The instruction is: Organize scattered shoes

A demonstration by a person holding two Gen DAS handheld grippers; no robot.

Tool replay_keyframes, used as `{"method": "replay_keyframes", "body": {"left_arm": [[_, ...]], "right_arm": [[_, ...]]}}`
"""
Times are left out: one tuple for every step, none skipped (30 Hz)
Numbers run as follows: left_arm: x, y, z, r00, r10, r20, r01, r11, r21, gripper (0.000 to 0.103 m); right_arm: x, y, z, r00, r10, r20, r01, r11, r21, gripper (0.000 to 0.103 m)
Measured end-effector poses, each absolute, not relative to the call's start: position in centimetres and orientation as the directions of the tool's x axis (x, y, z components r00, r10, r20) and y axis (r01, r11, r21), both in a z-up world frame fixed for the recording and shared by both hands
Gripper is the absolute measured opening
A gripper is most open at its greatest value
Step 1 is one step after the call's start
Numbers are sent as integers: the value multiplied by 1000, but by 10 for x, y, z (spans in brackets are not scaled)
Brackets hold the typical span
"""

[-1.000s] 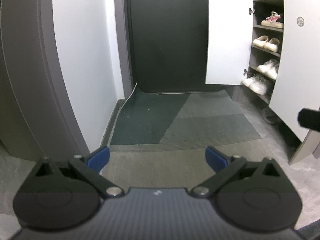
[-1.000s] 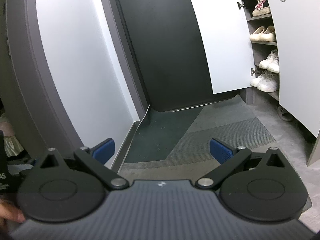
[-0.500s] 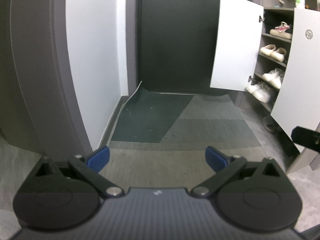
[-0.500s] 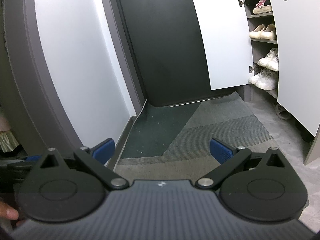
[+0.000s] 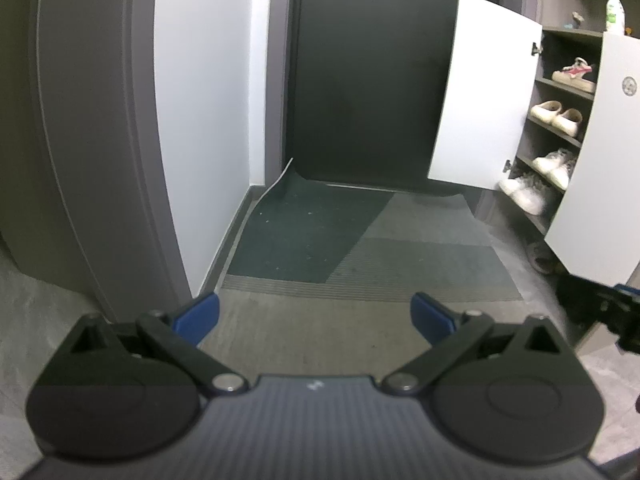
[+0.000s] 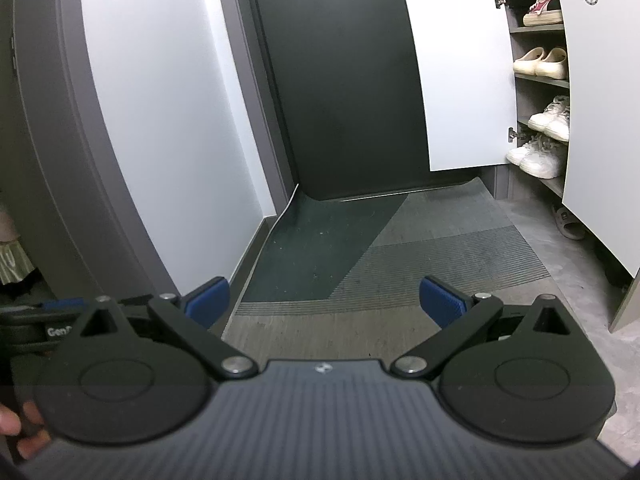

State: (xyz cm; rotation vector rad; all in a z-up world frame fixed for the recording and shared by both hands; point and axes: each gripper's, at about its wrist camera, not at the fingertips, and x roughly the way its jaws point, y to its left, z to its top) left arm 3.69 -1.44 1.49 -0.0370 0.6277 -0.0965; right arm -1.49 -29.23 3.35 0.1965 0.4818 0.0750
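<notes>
Both hand-held grippers, left (image 5: 314, 312) and right (image 6: 326, 298), are spread wide and hold nothing. The shoes (image 6: 538, 62) sit on cabinet shelves (image 6: 540, 76); one sandal (image 6: 568, 222) lies on the floor (image 6: 532, 220) below.

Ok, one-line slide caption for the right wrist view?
Open right gripper over the doormat, facing an open shoe cabinet; one slipper on the floor.

Two wrist fisheyes, low, facing the dark door (image 5: 372, 80). Shared: floor mat (image 6: 400, 248), open shoe cabinet (image 5: 560, 128) at right.
</notes>
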Motion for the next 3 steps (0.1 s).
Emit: {"method": "replay_keyframes", "body": {"left_arm": [[37,-14,15,804,-104,-585,82,995,-65,103],[36,-14,15,804,-109,-585,86,994,-66,103],[36,-14,14,803,-113,-585,91,994,-67,103]], "right_arm": [[-15,-292,34,884,117,-452,-25,978,205,103],[-16,-291,34,884,116,-453,-24,979,204,103],[-16,-291,34,884,116,-453,-24,979,203,103]]}}
